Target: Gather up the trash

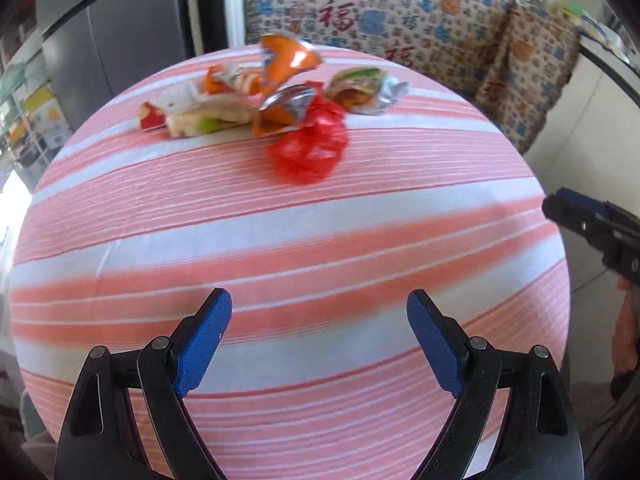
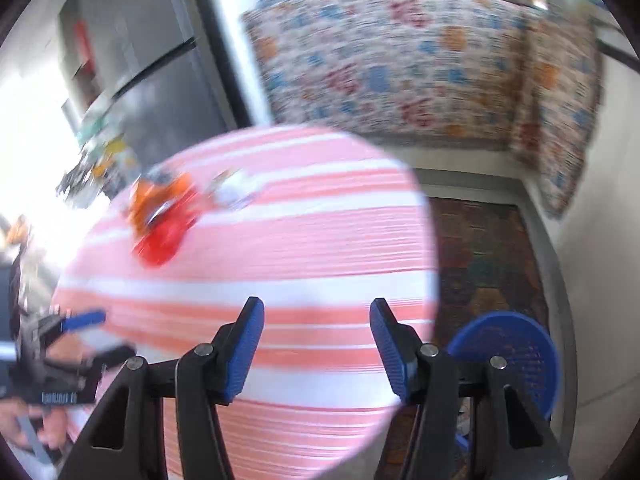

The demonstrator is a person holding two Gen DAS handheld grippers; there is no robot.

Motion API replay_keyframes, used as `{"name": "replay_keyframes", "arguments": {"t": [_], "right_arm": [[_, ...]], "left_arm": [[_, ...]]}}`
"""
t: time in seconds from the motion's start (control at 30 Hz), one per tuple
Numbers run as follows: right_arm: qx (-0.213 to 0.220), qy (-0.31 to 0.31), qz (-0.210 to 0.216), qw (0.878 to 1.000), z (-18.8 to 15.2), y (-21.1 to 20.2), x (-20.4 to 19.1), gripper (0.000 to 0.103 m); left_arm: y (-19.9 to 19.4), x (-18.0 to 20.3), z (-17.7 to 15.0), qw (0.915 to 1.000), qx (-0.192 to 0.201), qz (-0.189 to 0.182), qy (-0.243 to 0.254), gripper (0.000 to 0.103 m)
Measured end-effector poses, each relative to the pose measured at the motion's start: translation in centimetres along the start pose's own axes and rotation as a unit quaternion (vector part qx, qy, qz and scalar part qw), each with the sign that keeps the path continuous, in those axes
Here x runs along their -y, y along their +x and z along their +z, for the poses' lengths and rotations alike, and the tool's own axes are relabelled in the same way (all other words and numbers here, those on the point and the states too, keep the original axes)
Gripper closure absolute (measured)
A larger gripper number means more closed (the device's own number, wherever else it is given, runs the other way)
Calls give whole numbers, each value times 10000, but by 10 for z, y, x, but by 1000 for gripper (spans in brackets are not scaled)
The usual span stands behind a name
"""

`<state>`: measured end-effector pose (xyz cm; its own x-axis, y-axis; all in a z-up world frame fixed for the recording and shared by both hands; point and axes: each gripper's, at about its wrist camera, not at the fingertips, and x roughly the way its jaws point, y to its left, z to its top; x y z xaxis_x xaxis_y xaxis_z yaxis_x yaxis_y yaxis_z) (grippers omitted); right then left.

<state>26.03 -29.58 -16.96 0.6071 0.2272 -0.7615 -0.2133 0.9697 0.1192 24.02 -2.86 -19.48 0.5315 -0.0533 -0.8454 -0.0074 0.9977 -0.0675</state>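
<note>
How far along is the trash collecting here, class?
Done: nothing that shows; any contents of the blue basket on the floor are not clear. In hand: nothing; the left gripper and right gripper both stand open and empty. Left: the wrappers and red wrapper still lie on the striped table.

Bright daylight floods in from the left, blowing out that edge; the right wrist view is motion-blurred; fisheye curvature bends both edges.

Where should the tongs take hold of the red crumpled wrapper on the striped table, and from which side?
Grip the red crumpled wrapper across its puffed body, coming from above on the near side. It lies nearest in the pile, with bare striped table before it; other wrappers crowd behind.
</note>
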Motion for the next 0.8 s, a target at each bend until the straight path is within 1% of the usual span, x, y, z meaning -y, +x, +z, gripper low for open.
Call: {"name": "replay_keyframes", "arguments": {"t": [0.1, 0.17, 0.2, 0.27, 0.3, 0.33, 0.37, 0.43, 0.47, 0.57, 0.6, 0.63, 0.67, 0.73, 0.8], "right_arm": [[-247, -584, 47, 9980, -3, 24, -51, 47], [-380, -750, 56, 9964, -4, 40, -70, 47], [-432, -766, 64, 9961, -3, 47, -74, 47], [-527, -748, 33, 9958, -3, 59, -81, 47], [-573, -726, 24, 9957, -2, 65, -82, 47], [-515, -745, -22, 9959, -2, 67, -83, 45], [-524, -789, -80, 9955, -1, 70, -89, 45], [-501, -867, -135, 9949, 1, 73, -93, 45], [-475, -894, -149, 9947, 2, 76, -94, 44], [-456, -889, -157, 9949, 4, 81, -98, 44], [-471, -866, -121, 9951, 6, 83, -99, 44], [-486, -817, 21, 9955, 9, 84, -101, 44], [-497, -680, 327, 9959, 14, 86, -103, 44], [-465, -419, 726, 9954, 25, 92, -111, 44], [-400, -316, 962, 9941, 37, 98, -123, 44]], "left_arm": [[9, -23, 1, 9998, -1, 179, -29, 13], [15, -36, 5, 9995, 21, 322, 60, 12], [17, -41, 8, 9992, 48, 382, 134, 7], [22, -56, 10, 9993, -4, 346, 141, 5], [25, -62, 13, 9992, -33, 373, 172, 2], [30, -68, 18, 9990, -93, 382, 223, 0], [32, -75, 22, 9991, -133, 305, 246, 0], [39, -89, 35, 9989, -178, 312, 294, 0], [42, -97, 40, 9991, -166, 292, 241, 0], [45, -114, 43, 9992, 184, 357, 79, 0], [45, -117, 44, 9991, 174, 396, -1, 0], [46, -119, 44, 9988, 184, 457, -34, 0], [46, -118, 45, 9986, 194, 491, -59, 0], [47, -115, 46, 9984, 202, 522, -78, 0], [48, -116, 46, 9985, 203, 506, -103, 0]]}}
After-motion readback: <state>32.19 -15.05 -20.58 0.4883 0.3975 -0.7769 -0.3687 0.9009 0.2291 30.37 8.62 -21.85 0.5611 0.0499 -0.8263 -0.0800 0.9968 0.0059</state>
